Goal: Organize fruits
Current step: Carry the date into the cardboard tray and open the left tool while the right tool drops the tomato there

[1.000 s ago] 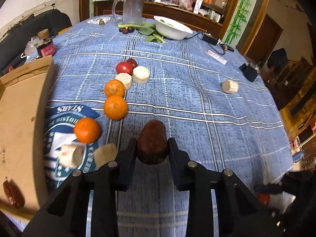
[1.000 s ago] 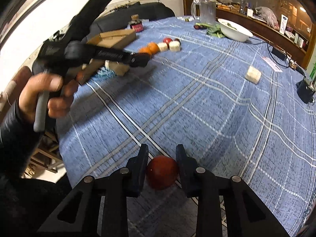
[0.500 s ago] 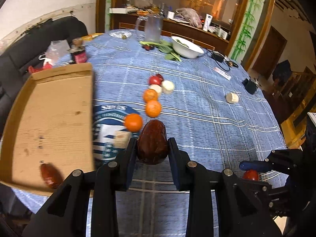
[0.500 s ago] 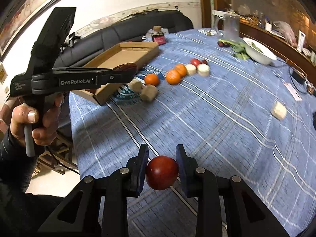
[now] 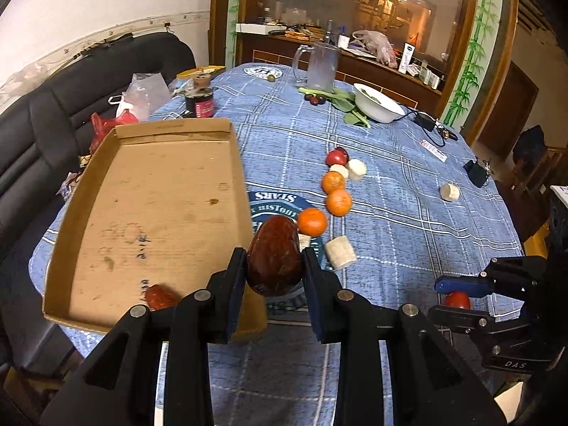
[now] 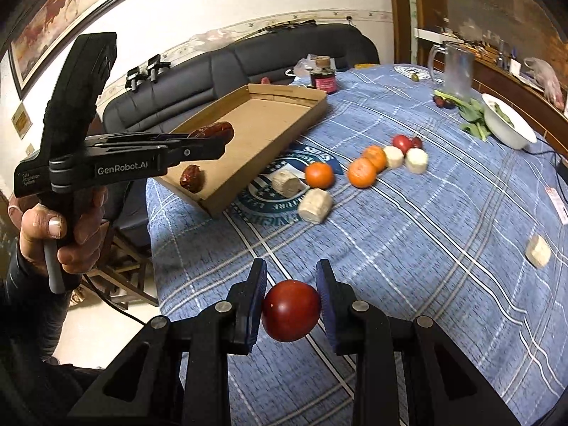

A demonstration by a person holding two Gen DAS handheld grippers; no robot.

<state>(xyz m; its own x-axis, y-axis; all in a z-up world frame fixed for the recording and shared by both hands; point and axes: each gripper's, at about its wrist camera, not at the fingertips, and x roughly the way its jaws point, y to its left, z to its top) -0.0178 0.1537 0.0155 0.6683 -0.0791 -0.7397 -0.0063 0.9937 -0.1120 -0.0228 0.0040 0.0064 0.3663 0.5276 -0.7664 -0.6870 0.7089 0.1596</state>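
Left wrist view shows one red date [image 5: 161, 296] already in the cardboard tray [image 5: 149, 131] at left; the left gripper [image 5: 274, 264] clamps another date [image 5: 274, 255] by the tray's near corner, the right gripper [image 6: 291, 289] grips a red tomato [image 6: 291, 310], while three oranges [image 5: 339, 202] and pale chunks [image 5: 340, 251] at centre remain on the tablecloth [image 5: 408, 213].

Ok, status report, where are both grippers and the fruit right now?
Left gripper shut on dark red date, above cardboard tray edge. Right gripper shut on red tomato, above table. One date already in tray. Path clear.

A wrinkled dark-red date [image 5: 274, 255] is held aloft beside the cardboard tray [image 5: 71, 213], where another date [image 5: 159, 297] lies, a red tomato [image 6: 291, 310] is gripped above the cloth, and three oranges [image 5: 339, 202] lie in a row.
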